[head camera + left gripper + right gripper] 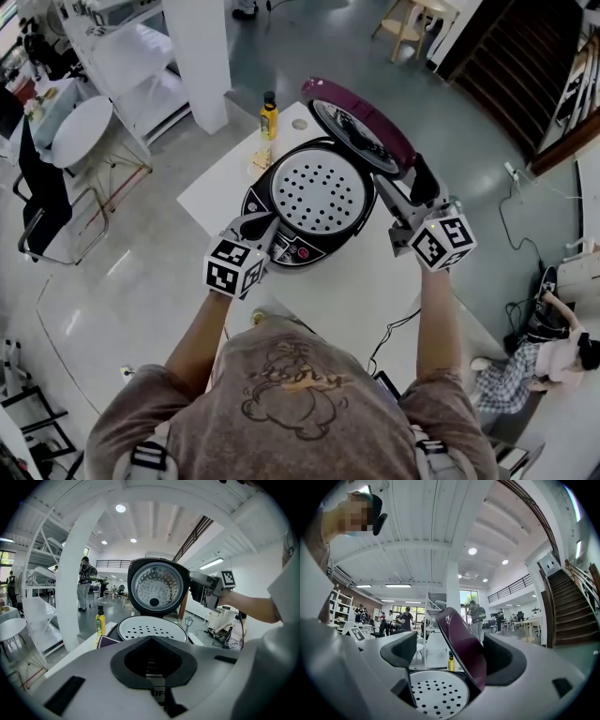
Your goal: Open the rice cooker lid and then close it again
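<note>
A black rice cooker [272,251] stands on the white table [356,281] with its purple lid [361,122] raised upright behind it. A white perforated tray [317,192] fills the pot. My left gripper [255,228] is shut and rests at the cooker's front panel; the left gripper view looks over the tray [150,630] to the lid's inner face [154,585]. My right gripper [412,192] is open at the lid's right edge. In the right gripper view the lid [464,648] stands between the jaws of that gripper [450,656], close against the right one, above the tray [436,693].
A yellow bottle [269,117] stands at the table's far corner, behind the cooker. A white pillar [202,56] rises beyond it. A round white table [80,131] and chairs are to the left. A cable [394,328] crosses the near table edge. A person [553,356] sits at lower right.
</note>
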Demonstrator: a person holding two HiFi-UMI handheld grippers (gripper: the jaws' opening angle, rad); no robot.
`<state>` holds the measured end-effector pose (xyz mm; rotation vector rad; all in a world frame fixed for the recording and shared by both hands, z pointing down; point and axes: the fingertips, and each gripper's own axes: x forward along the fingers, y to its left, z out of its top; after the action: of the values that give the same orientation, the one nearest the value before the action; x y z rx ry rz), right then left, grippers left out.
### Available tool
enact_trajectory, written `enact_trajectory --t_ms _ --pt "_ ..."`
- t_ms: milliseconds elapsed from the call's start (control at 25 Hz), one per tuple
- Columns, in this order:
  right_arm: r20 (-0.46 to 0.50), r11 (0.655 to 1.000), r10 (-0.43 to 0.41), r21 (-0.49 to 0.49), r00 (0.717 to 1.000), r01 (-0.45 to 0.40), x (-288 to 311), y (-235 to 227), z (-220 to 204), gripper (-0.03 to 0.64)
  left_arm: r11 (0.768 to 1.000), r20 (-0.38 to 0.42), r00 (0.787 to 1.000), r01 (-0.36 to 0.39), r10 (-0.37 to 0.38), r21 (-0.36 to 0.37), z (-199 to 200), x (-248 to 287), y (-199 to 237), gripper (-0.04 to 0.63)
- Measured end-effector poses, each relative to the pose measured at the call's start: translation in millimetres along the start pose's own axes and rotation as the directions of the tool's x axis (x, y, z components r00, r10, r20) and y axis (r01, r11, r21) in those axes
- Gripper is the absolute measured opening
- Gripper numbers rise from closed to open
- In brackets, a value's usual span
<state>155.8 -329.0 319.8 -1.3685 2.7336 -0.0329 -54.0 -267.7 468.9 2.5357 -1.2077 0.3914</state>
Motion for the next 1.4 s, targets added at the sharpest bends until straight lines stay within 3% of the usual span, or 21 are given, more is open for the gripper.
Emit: enact_trajectory --t_ms 840,1400 --pt "-0.005 0.998 0.046 0.039 0.999 -0.046 -17.0 45.5 -28.0 0.417 0.999 0.001 1.0 0.022 -0.022 0.028 -1.6 0.8 -3.8 0.02" --pt "-0.084 0.997 0.078 0.029 0.993 -0.076 -27.1 80.4 -63.2 0.416 0.999 0.025 0.999 0.034 -0.034 0.014 -1.0 -1.9 -3.2 0.02"
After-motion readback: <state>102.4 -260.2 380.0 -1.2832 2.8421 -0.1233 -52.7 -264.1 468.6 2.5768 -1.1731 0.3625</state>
